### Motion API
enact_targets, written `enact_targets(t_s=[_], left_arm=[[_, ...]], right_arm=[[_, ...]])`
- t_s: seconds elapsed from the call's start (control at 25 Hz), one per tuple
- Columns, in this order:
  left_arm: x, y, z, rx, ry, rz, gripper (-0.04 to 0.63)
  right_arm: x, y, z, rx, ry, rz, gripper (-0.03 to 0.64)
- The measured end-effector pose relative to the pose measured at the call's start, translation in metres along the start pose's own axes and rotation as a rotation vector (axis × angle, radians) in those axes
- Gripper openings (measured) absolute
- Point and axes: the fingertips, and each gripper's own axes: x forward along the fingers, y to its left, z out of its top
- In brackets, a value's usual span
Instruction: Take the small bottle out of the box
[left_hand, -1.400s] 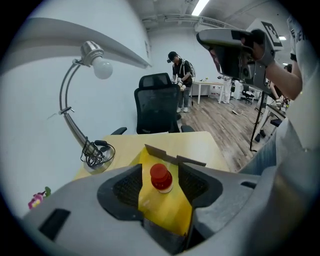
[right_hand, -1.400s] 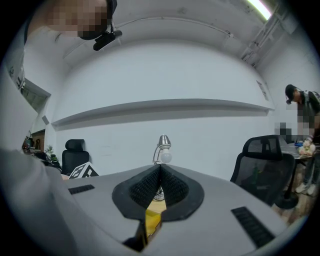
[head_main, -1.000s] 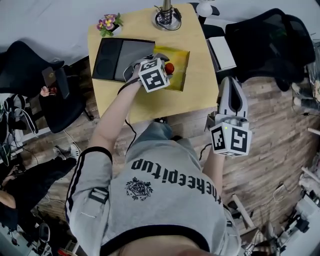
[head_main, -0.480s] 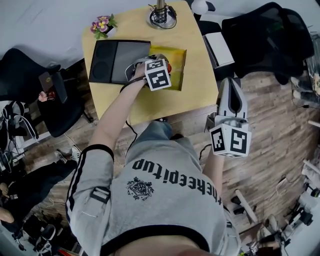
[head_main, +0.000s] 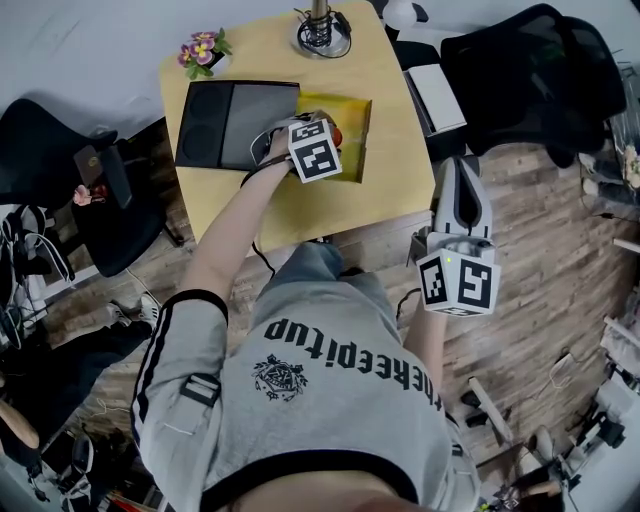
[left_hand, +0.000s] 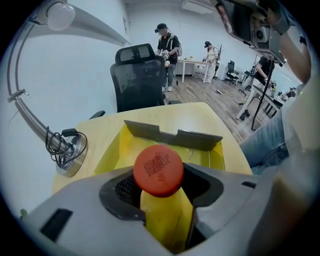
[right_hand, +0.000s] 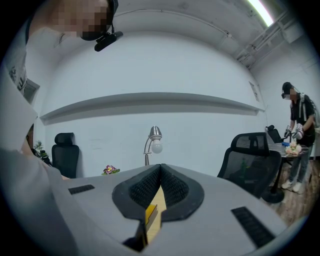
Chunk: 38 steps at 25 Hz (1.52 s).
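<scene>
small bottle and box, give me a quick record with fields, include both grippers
object: small bottle, yellow body, red cap
held by: left gripper, fingers shut on it
box: yellow box, open, on the table
bottle position: over the box; whether fully clear of it, cannot tell
other: right gripper, shut, empty, beside the table over the floor

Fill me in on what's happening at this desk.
A person works with a handheld gripper in each hand. The left gripper is out over the open yellow box on the wooden table, its jaws shut on a small yellow bottle with an orange-red cap. Whether the bottle's base has cleared the box cannot be told. The right gripper hangs beside the table, jaws together and empty.
</scene>
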Motion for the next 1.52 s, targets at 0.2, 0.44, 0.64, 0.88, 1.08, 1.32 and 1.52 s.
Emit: enact_targets(t_s=[0.2, 0.44, 0.64, 0.88, 1.08, 1.32, 1.52], left_arm=[[-0.002, -0.002, -0.001, -0.019, 0.000, 0.009, 0.221], [-0.016, -0.001, 0.008, -0.146, -0.086, 0.040, 0.222], [-0.040, 0.007, 0.014, -0.302, -0.166, 0.119, 0.222], [-0.074, 0.002, 0.021, -0.434, -0.261, 0.198, 0.222], [-0.101, -0.008, 0.027, -0.480, -0.327, 0.272, 0.222], [-0.130, -0.023, 0.031, -0.551, -0.408, 0.362, 0.222], [-0.155, -0.036, 0.034, -0.626, -0.455, 0.417, 0.222]], right_arm=[[-0.004, 0.005, 0.003, -0.005, -0.010, 0.003, 0.002], [-0.008, 0.009, 0.006, 0.000, -0.025, 0.024, 0.002], [-0.010, 0.016, 0.009, -0.005, -0.035, 0.058, 0.002], [-0.015, 0.026, 0.017, -0.018, -0.048, 0.123, 0.002], [-0.019, 0.032, 0.019, -0.023, -0.042, 0.177, 0.002], [-0.027, 0.042, 0.024, -0.032, -0.048, 0.250, 0.002], [-0.035, 0.047, 0.028, -0.038, -0.053, 0.297, 0.002]])
